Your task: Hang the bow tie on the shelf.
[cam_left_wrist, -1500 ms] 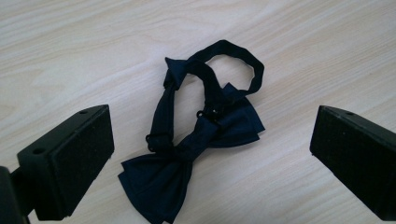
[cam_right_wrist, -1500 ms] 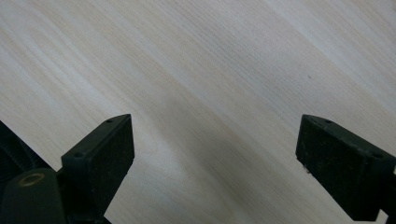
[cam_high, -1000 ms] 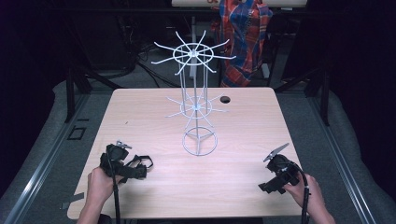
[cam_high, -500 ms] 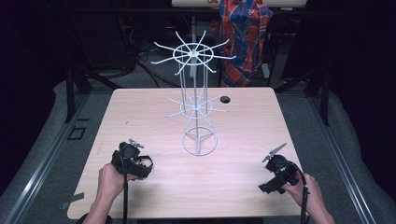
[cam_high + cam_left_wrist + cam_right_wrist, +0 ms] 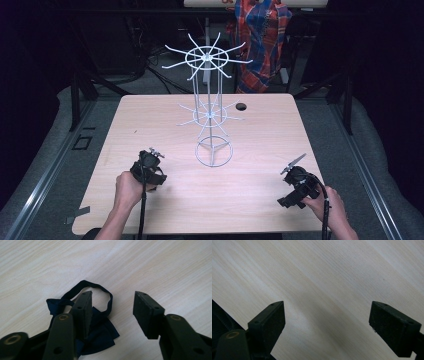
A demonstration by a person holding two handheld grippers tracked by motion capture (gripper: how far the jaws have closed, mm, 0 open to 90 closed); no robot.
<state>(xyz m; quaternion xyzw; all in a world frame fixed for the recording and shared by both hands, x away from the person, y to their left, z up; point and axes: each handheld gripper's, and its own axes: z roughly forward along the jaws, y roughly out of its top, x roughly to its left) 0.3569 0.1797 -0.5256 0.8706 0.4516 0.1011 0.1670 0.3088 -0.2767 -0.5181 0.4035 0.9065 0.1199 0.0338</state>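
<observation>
From the high view, my left gripper (image 5: pixel 149 161) sits low over the near-left part of the pale wood-grain table (image 5: pixel 150 115), and my right gripper (image 5: pixel 296 176) rests near the near-right corner, well apart from it. Between them, further back, stands the white wire display stand with two tiers of radiating hooks (image 5: pixel 210 112); every hook I can see is bare, so I judge the hanging work is hardly begun. Around the table the room is dark, with grey flooring, black frame legs, a small dark hole (image 5: pixel 241 106) in the tabletop and a red-and-blue plaid cloth (image 5: pixel 261 35) hanging behind.

In the left gripper view, my jaws stand apart, clamped on nothing. The dark navy fabric bow tie with its thin strap loop (image 5: pixel 98 325) lies flat on the wood, and one of my jaws overlaps it while the loop curls into the gap. I cannot tell whether the jaw touches the fabric. Gripping, lifting and carrying it to a hook all seem left to do.

In the right gripper view, my jaws are spread wide over bare wood, holding nothing.
</observation>
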